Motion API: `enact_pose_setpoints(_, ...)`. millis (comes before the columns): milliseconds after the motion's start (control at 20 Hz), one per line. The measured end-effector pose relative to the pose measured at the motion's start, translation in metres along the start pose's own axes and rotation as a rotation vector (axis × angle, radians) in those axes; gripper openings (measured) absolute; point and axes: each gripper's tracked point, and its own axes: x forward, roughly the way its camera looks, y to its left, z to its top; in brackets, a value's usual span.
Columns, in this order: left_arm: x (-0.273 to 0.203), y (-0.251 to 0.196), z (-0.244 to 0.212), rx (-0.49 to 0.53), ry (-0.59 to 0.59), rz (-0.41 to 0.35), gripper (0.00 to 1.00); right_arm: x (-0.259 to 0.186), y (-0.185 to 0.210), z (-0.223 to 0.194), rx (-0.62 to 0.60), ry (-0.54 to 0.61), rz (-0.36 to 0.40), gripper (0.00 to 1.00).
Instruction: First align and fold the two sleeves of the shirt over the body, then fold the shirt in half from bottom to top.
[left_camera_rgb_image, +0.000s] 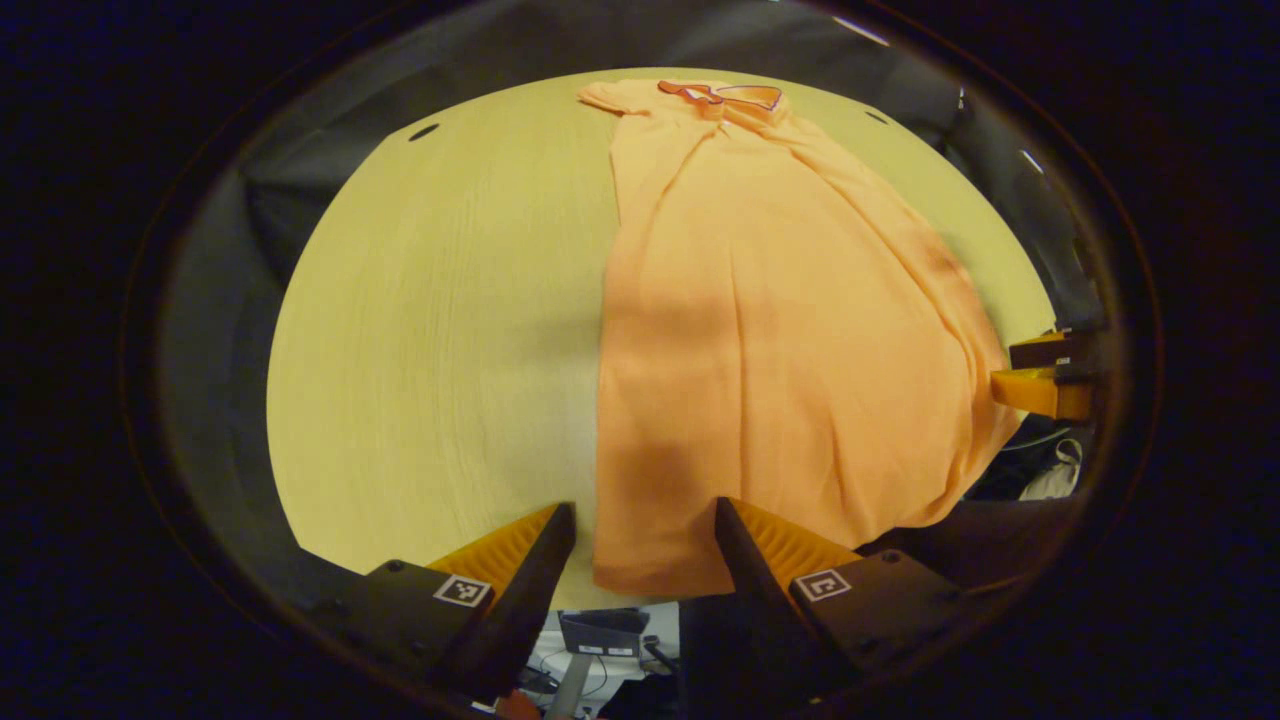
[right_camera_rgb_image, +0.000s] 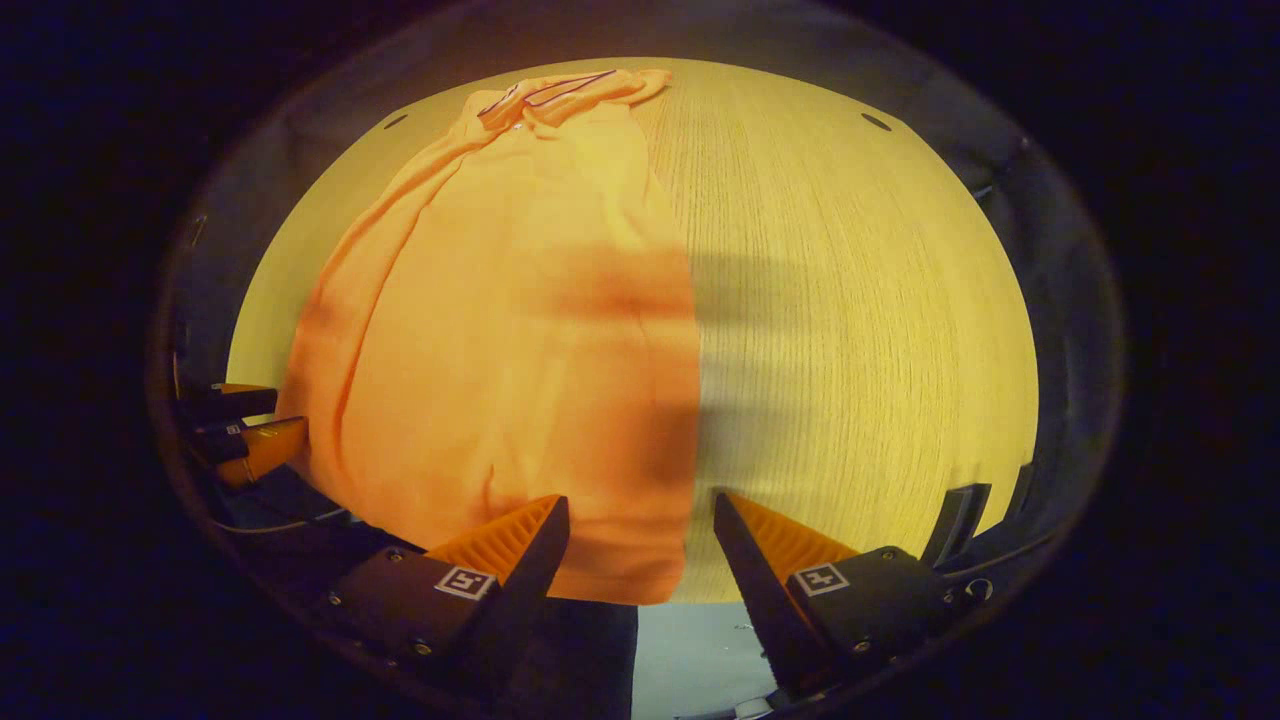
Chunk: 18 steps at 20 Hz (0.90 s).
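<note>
An orange shirt (left_camera_rgb_image: 780, 330) lies flat on the wooden table (left_camera_rgb_image: 430, 330), folded into a long narrow shape with its collar (left_camera_rgb_image: 720, 94) at the far end. My left gripper (left_camera_rgb_image: 643, 510) stands open at the near hem, its fingers on either side of the shirt's left bottom corner. In the right gripper view the same shirt (right_camera_rgb_image: 500, 350) runs away toward its collar (right_camera_rgb_image: 545, 92). My right gripper (right_camera_rgb_image: 640, 500) is open too, straddling the right bottom corner of the hem. Each gripper also appears at the edge of the other's view: the right gripper (left_camera_rgb_image: 1040, 375), the left gripper (right_camera_rgb_image: 245, 430).
The hem hangs slightly over the table's near edge (right_camera_rgb_image: 800, 590). Bare wood (right_camera_rgb_image: 850, 300) stretches beside the shirt on both sides. Small dark slots (left_camera_rgb_image: 423, 131) mark the far part of the tabletop. Equipment on the floor (left_camera_rgb_image: 600, 640) shows below the edge.
</note>
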Motion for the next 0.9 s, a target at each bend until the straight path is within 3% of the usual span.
enact_pose_setpoints(600, 0.007, -0.004, 0.005, -0.022, 0.168, -0.008, 0.94, 0.005, 0.001, 0.0, 0.002, 0.12, -0.018, 0.94)
enact_pose_setpoints(750, 0.007, -0.008, 0.005, -0.012, 0.169, -0.013, 0.89, 0.005, 0.001, 0.0, 0.006, 0.124, -0.02, 0.94)
enact_pose_setpoints(800, 0.006, -0.011, 0.006, -0.003, 0.164, -0.021, 0.81, 0.006, 0.001, 0.001, 0.012, 0.128, -0.021, 0.94)
enact_pose_setpoints(850, 0.009, -0.013, 0.006, 0.007, 0.166, -0.024, 0.81, 0.005, 0.001, 0.001, 0.022, 0.133, -0.022, 0.85)
enact_pose_setpoints(900, 0.009, -0.016, 0.007, 0.013, 0.162, -0.027, 0.71, 0.005, 0.001, 0.001, 0.032, 0.136, -0.023, 0.78)
